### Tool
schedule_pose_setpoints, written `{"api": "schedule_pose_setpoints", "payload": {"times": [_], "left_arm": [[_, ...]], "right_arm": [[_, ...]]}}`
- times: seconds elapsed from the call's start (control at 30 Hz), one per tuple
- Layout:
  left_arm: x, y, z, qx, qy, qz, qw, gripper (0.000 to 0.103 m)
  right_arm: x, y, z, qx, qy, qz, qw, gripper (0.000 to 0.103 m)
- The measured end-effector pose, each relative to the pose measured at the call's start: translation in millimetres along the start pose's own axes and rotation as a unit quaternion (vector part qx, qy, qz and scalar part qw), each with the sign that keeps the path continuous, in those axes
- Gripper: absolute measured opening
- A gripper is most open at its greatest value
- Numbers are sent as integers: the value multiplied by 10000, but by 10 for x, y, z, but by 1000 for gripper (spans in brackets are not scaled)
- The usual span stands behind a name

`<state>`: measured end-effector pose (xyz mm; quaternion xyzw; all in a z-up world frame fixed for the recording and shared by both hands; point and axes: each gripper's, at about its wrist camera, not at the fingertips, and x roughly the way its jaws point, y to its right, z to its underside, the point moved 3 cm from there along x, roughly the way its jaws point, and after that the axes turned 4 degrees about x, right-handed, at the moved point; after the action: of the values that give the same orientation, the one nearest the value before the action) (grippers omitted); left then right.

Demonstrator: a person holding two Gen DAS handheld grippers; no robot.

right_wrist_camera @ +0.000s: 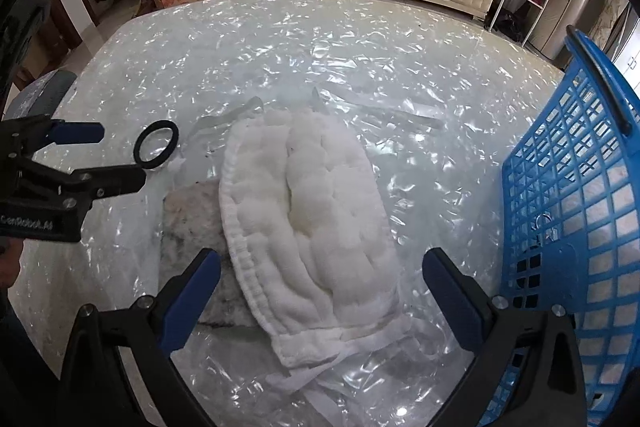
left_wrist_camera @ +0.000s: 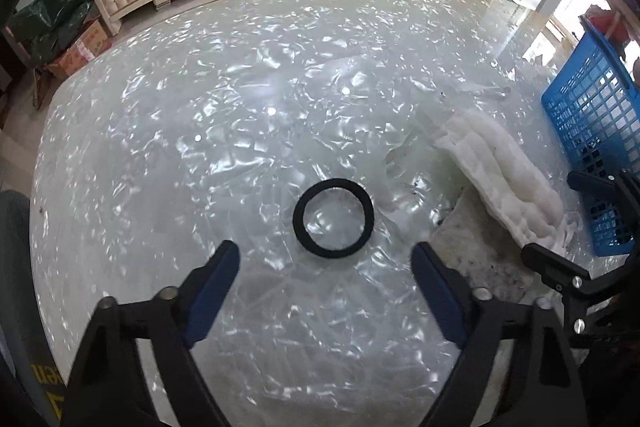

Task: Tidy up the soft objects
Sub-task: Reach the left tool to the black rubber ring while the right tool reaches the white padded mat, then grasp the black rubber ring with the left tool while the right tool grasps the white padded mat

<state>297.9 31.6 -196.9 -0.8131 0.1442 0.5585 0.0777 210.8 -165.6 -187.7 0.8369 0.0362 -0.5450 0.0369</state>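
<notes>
Shiny table point(right_wrist_camera: 320, 39): basket point(right_wrist_camera: 580, 207) contents show only from the right wrist.

Bench point(left_wrist_camera: 208, 99) covered in crinkled, shiny clear plastic sheeting. Black ring point(left_wrist_camera: 333, 217) lying flat on the sheeting, left of the white quilted cloth point(right_wrist_camera: 312, 227) and apart from it. Cloth spread lengthwise, ties trailing at its near end. Half under the cloth's left edge, a mottled grey-white pad point(right_wrist_camera: 192, 227). Right of the cloth, a blue lattice basket point(right_wrist_camera: 580, 227) standing on the bench, just beside the cloth in the right wrist view; contents too blurred to tell.
</notes>
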Motion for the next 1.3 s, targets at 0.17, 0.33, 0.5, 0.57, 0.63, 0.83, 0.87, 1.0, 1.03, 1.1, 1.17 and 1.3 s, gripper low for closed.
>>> {"api": "schedule_pose_setpoints", "payload": {"times": [0.17, 0.33, 0.5, 0.57, 0.63, 0.83, 0.87, 1.0, 1.03, 1.1, 1.17, 1.3], "left_arm": [[83, 28, -45, 210, 33, 140, 9997, 60], [187, 37, -42, 321, -54, 144, 9994, 57], [218, -6, -88, 286, 6, 97, 9995, 47], [227, -40, -122, 267, 48, 73, 9996, 41], [213, -51, -147, 285, 80, 65, 9995, 29], [226, -61, -221, 310, 126, 209, 9992, 6], [229, -36, -238, 340, 137, 228, 9991, 6], [229, 28, -241, 437, 188, 176, 9987, 6], [236, 44, -245, 416, 181, 185, 9988, 6], [219, 70, -208, 423, 184, 173, 9988, 6], [173, 110, -192, 457, 232, 163, 9986, 6], [29, 149, -147, 501, 343, 95, 9981, 6]], "right_arm": [[51, -6, 23, 7, -106, -35, 9999, 92], [104, 9, 7, 20, -125, -44, 9999, 92], [142, -5, 0, 48, -157, -59, 9998, 87], [158, -1, -2, 55, -174, -56, 9998, 86], [163, 6, 4, 65, -176, -63, 9998, 85], [167, 25, -1, 90, -124, -94, 9998, 70], [160, 48, -1, 90, -115, -96, 9998, 68], [128, 115, -20, 187, -69, -69, 9998, 53], [120, 131, -21, 222, -69, -68, 9997, 51], [96, 160, -23, 259, -58, -87, 9996, 49], [41, 162, -21, 300, -40, -95, 9995, 48], [-59, 207, -42, 317, 62, -73, 9995, 37]]}}
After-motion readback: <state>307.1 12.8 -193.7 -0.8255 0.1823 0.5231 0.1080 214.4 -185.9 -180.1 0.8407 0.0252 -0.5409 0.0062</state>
